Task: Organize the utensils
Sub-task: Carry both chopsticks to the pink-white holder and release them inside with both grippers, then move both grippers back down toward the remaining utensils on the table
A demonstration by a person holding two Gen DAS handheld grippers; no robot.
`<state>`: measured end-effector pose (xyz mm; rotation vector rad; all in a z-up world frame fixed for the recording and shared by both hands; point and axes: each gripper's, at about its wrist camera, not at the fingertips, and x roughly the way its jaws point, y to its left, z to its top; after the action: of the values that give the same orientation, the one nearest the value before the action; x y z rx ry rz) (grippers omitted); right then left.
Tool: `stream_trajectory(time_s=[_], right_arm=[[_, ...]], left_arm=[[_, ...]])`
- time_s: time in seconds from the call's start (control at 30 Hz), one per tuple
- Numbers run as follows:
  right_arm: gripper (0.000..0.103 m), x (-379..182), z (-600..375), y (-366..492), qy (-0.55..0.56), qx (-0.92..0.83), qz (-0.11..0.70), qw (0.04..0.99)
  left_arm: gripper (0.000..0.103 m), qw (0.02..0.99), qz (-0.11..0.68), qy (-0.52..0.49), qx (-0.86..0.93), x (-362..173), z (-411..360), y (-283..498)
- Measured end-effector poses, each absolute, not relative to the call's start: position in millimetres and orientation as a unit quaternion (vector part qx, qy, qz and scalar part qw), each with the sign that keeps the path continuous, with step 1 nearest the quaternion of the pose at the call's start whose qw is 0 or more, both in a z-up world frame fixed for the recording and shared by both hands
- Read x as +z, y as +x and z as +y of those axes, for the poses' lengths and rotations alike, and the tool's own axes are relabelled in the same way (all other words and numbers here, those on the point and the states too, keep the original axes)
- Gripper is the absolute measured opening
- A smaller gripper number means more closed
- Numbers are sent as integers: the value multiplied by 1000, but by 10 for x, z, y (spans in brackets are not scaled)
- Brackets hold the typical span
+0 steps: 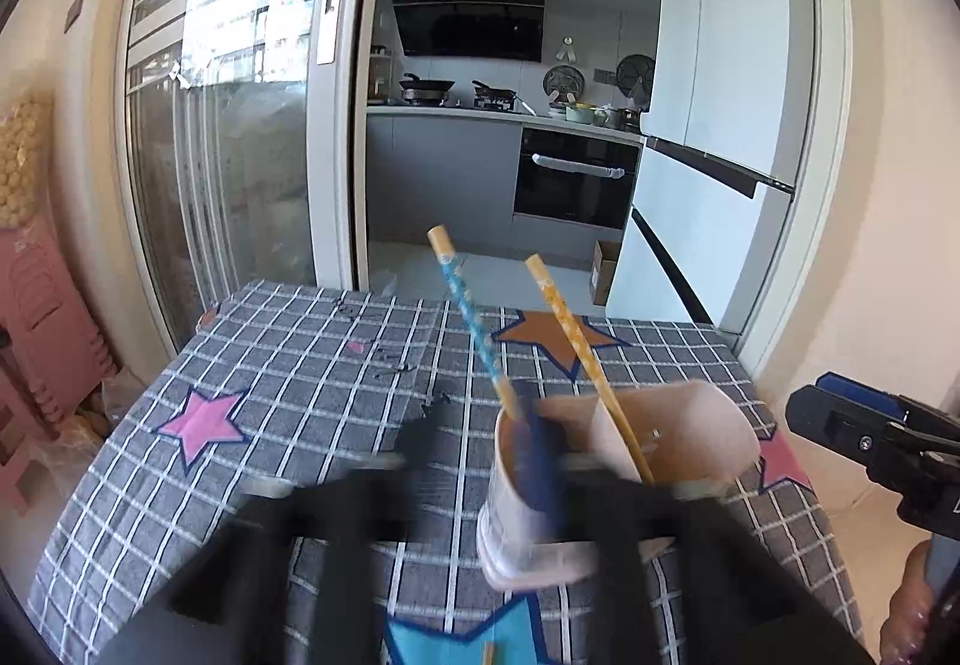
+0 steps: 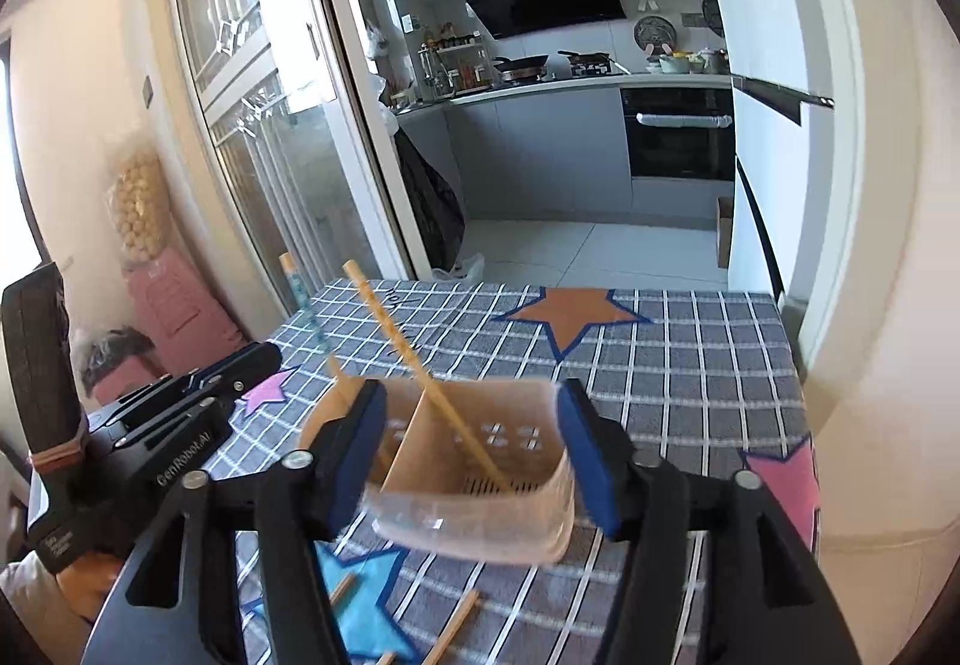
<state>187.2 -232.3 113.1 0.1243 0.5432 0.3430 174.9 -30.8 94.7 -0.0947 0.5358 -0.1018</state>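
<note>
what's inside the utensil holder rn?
Two chopsticks stand in the utensil holder: a blue-patterned chopstick in one compartment and a yellow-patterned chopstick in the other, across the divider. The blue one's lower end is hidden by the wall.

Both wrist views close over holder [image 1: 600,461], kitchenward

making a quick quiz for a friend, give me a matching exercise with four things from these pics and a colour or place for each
Things:
1. patterned chopstick
2. plain chopstick
3. star at the far end of the tablecloth
4. loose chopsticks

Descriptions:
a. orange
b. blue, leaning in the holder's left compartment
c. lying flat on the cloth, near the blue star
d. yellow, leaning in the holder's right compartment

Pairs: 1-b, 2-d, 3-a, 4-c
</note>
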Motion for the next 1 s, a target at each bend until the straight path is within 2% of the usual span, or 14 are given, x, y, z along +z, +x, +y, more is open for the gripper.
stream_trajectory(time_s=[0.03,0.1,0.17,0.2,0.23,0.47,0.67,0.83,1.0], right_arm=[[81,1114,-2339,1798,67,172,272,945],[82,1064,-2376,1631,80,176,282,940],[91,995,-2414,1497,95,177,300,933],[101,962,-2428,1454,102,176,308,929],[103,903,-2436,1379,110,173,320,925],[103,402,-2553,925,129,149,421,885],[103,-106,-2626,587,111,100,487,861],[103,-383,-2713,445,111,78,520,843],[103,-429,-2610,412,93,83,531,838]], left_arm=[[103,962,264,-52,-43,947,-278,1679],[103,961,270,-53,-41,880,-198,1517],[103,954,292,-46,-39,790,-143,1401],[103,950,306,-43,-40,697,-105,1316],[103,948,315,-39,-41,653,-85,1268],[103,923,383,21,-15,3,54,853],[103,897,440,31,-24,-546,120,642],[103,891,452,31,-42,-640,69,503],[103,893,445,48,-43,-629,-6,559]])
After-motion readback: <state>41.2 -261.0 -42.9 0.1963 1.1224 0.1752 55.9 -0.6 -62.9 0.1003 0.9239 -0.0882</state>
